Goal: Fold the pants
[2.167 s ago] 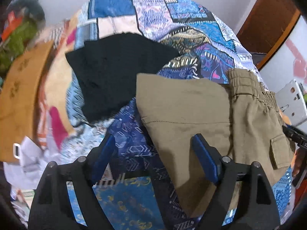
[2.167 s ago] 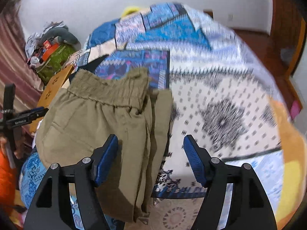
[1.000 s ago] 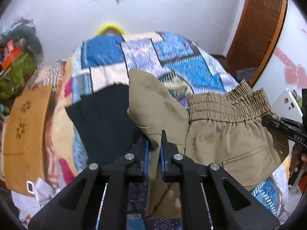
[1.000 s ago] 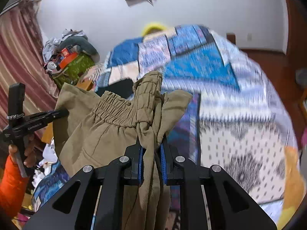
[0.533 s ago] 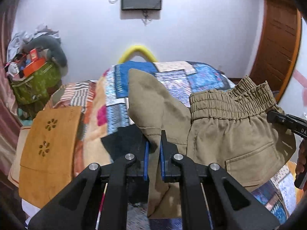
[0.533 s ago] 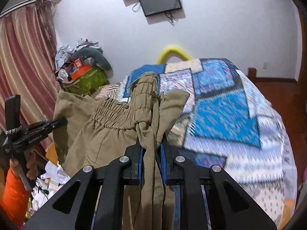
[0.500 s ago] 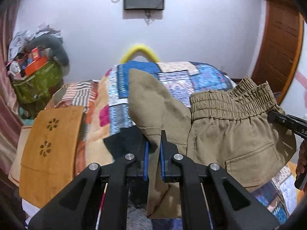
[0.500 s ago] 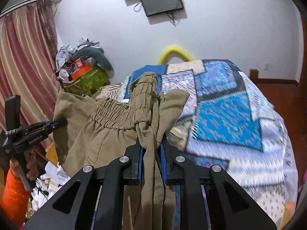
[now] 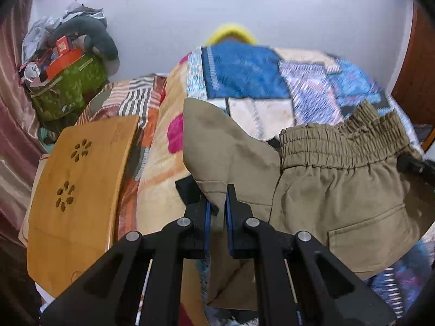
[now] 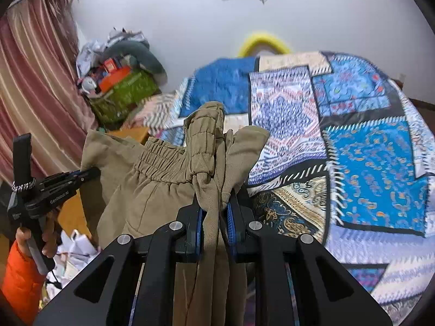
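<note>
khaki pants [image 9: 339, 190], blue patchwork bedspread [image 10: 367, 149], orange sleeve [image 10: 19, 279]

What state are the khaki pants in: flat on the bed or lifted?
Lifted. The khaki pants hang bunched between the left gripper and right gripper, both shut on the fabric, above the patchwork bedspread.

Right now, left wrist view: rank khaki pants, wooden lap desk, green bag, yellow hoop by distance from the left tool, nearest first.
1. khaki pants: clamped in the left tool.
2. wooden lap desk: left, beside the bed.
3. green bag: far left, by the wall.
4. yellow hoop: behind the bed's far end. Order of 3 and 4 is close.
</note>
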A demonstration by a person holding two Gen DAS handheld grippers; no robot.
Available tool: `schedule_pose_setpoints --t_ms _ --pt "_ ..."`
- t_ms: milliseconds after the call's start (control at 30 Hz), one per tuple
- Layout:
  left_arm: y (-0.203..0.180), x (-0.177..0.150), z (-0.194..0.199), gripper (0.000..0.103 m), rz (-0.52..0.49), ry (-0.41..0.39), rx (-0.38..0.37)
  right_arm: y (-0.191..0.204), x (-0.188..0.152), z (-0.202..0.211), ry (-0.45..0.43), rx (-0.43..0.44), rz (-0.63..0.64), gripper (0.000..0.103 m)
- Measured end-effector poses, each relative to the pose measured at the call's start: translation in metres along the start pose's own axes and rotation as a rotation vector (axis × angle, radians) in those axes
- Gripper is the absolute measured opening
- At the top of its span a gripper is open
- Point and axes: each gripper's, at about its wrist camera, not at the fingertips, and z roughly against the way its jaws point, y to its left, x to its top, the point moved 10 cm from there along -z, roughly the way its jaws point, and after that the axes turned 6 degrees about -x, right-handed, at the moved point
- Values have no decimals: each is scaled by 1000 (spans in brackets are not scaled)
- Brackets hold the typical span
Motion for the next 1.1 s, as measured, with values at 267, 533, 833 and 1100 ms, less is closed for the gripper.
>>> schedule_pose_setpoints --t_ms 267,533,833,1100 --pt "13 -41 -75 12 8 130 60 -15 -35 -49 109 -132 115 17" --pt "18 -64 -86 31 -30 201 123 -22 -43 -38 118 -199 169 29" --pt "4 -58 -5 40 -57 132 76 -8 -38 19 36 -188 162 32" --pt "-48 -17 160 46 -85 -165 -58 42 -12 139 -194 -99 149 32"
